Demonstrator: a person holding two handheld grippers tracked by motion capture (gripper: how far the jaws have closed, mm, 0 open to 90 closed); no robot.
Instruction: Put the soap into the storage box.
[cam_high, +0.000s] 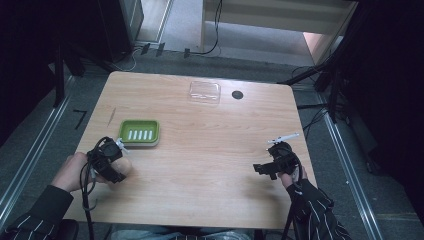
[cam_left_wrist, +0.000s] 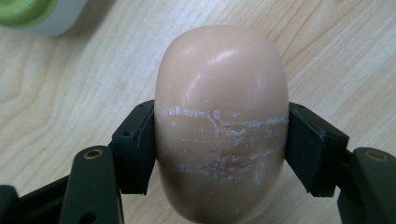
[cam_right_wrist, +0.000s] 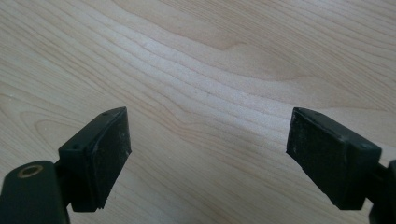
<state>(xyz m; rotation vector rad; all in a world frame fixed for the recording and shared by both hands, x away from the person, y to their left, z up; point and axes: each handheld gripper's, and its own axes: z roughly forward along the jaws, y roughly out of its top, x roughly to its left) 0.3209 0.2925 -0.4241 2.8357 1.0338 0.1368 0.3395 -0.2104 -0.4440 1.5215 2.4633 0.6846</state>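
The left gripper (cam_left_wrist: 220, 154) clamps a smooth, peach-coloured bar of soap (cam_left_wrist: 222, 121) across its middle, both pads pressed flat to its sides. The green soap dish (cam_high: 139, 132) sits just ahead of those jaws, a little to one side. The likely step is to set the bar in that dish: carry it level, squeeze gently since it looks slippery, lower before releasing. The right gripper (cam_right_wrist: 208, 156) stands wide open over bare table (cam_right_wrist: 210, 60), holding nothing.
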